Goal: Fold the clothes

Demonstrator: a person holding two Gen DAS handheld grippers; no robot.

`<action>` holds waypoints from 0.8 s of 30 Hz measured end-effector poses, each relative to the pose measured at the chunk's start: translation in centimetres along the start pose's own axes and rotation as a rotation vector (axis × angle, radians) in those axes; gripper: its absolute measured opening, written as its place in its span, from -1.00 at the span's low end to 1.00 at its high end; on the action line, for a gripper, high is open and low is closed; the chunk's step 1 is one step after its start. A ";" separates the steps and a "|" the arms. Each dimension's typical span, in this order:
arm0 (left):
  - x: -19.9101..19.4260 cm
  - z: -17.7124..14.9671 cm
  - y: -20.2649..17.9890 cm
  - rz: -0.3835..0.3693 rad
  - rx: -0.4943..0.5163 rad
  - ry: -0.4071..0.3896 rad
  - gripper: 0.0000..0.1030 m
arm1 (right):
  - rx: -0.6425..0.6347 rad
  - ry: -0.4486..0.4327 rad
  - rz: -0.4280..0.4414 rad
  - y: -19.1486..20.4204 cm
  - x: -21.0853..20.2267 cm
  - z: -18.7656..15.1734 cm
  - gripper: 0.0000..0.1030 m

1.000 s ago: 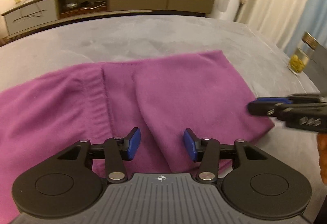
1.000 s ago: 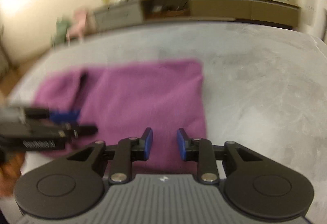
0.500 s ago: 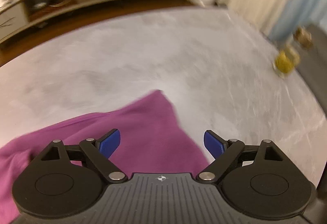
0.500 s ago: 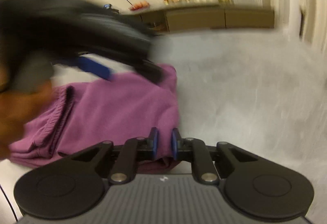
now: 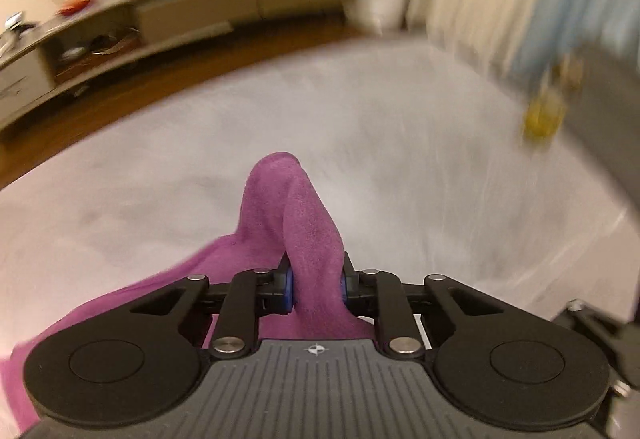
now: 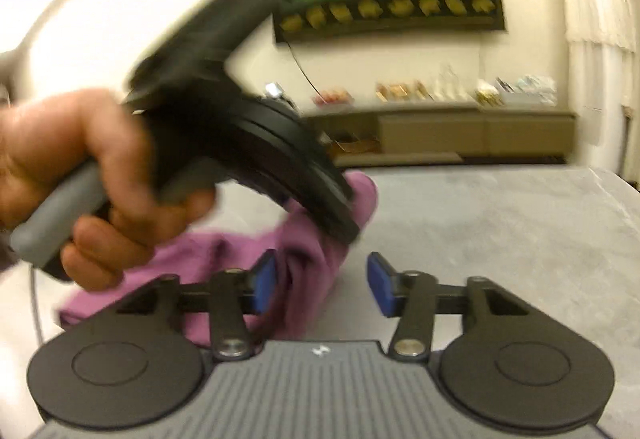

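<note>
The left gripper [image 5: 316, 289] is clamped on a bunched corner of the purple garment [image 5: 296, 223], the cloth standing up in a peak beyond the blue pads; the right gripper [image 6: 322, 287] stands with its jaws apart, a fold of the garment lying just inside its left pad but not pinched. The rest of the garment trails down and back onto the grey bench [image 5: 400, 143], sagging leftward from the lifted corner, so its long axis seems to run from the held corner away toward the person's left, though blur hides the far end. In the right wrist view the person's left hand [image 6: 80, 175] shows wrapped round its handle, above the cloth. To fold well, I judge the held corner should be carried level across the body of the cloth and laid edge to edge; the free gripper would best take the neighbouring corner first, so both rise together; one corner alone may drag the fabric into a twisted heap.
</note>
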State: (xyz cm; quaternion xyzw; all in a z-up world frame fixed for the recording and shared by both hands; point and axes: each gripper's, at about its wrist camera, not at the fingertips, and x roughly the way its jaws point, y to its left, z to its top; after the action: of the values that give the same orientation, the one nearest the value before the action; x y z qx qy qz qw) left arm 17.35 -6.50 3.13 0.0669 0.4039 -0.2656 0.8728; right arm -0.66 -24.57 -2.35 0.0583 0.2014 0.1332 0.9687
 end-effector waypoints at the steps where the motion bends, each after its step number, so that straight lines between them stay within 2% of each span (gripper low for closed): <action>1: -2.4 -0.8 2.6 0.005 -0.054 -0.047 -0.61 | -0.022 -0.015 0.033 0.4 -0.3 0.1 0.02; 3: -6.6 -2.6 7.8 0.031 -0.165 -0.123 -0.61 | -0.085 -0.026 0.076 1.7 -0.4 -0.3 0.02; 5: -8.1 -6.2 14.1 0.113 -0.300 -0.132 -0.54 | -0.149 0.006 0.130 3.2 0.8 -1.1 0.02; 7: -7.4 -10.4 18.7 0.190 -0.418 -0.077 0.14 | -0.188 0.069 0.172 4.7 2.3 -2.4 0.04; 8: -7.3 -12.3 20.1 0.220 -0.459 -0.070 0.15 | -0.207 0.100 0.193 5.5 3.0 -3.0 0.04; 9: -7.4 -14.0 20.9 0.244 -0.490 -0.077 0.20 | -0.226 0.131 0.214 6.3 3.8 -3.6 0.04; 10: -7.7 -15.7 21.6 0.234 -0.536 -0.101 0.29 | -0.251 0.152 0.233 7.2 4.4 -4.2 0.04; 12: -7.9 -18.1 22.2 0.194 -0.607 -0.132 0.30 | -0.327 0.142 0.263 9.2 4.9 -5.1 0.02; 15: -6.8 -19.4 20.8 0.183 -0.604 -0.117 0.29 | -0.417 0.146 0.279 12.0 5.5 -5.9 -0.04; 17: -6.5 -19.5 18.7 0.184 -0.549 -0.112 0.30 | -0.435 0.185 0.235 12.5 7.2 -5.9 -0.09; 19: -6.4 -19.7 15.9 0.157 -0.516 -0.110 0.32 | -0.444 0.240 0.143 11.7 8.9 -5.7 -0.25; 20: -6.2 -19.8 14.0 0.112 -0.487 -0.103 0.32 | -0.431 0.270 0.070 10.5 9.6 -5.6 -0.27; 22: -5.5 -19.6 10.3 -0.005 -0.373 -0.085 0.26 | -0.318 0.296 -0.112 5.7 10.3 -4.8 -0.27; 24: -5.7 -19.6 7.6 -0.066 -0.301 -0.094 0.25 | -0.221 0.308 -0.275 0.7 10.5 -3.7 -0.24</action>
State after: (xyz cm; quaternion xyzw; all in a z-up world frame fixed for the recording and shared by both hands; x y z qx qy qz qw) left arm 5.14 8.73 -6.39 -0.0905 0.3998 -0.2337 0.8817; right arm 6.97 -20.67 -9.59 -0.0970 0.3369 0.0282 0.9361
